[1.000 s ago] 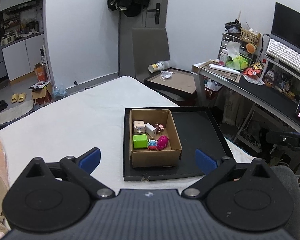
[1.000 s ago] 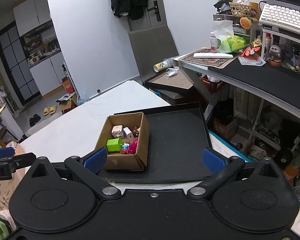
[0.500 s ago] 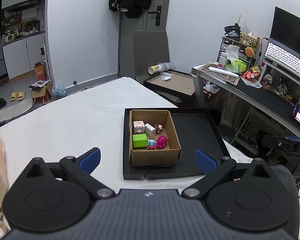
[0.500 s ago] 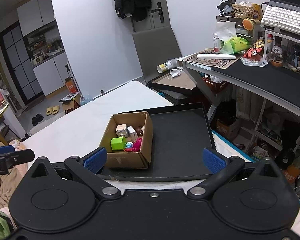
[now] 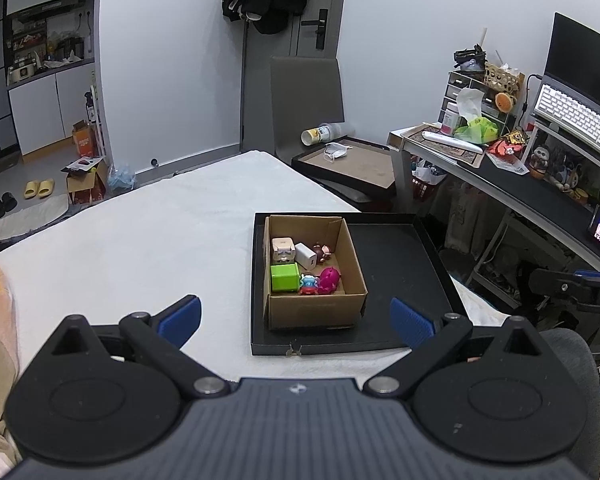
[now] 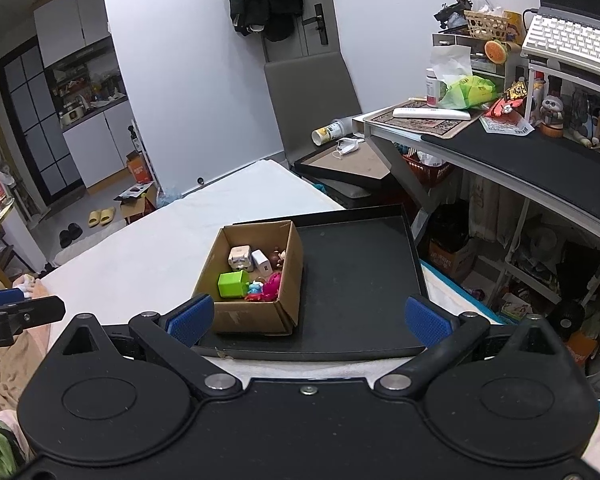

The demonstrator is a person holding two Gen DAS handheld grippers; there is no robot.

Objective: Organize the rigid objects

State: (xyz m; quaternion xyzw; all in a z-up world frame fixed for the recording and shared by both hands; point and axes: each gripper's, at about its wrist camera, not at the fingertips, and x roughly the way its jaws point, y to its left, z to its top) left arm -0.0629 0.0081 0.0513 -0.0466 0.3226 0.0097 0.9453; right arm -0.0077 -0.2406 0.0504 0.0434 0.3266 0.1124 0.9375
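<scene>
Both grippers hovered spread wide and empty, short of the tray.
The box (image 5: 315,305) sat in the left part of the black tray (image 5: 400,264) on the white bed (image 5: 148,232), holding a green cube (image 5: 285,277), a white charger (image 5: 306,256) and small toys; left gripper (image 5: 296,318), right gripper (image 6: 306,316).

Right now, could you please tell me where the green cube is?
In the left wrist view, the green cube sits inside the cardboard box, near its front-left corner, beside the small blue figure.
</scene>
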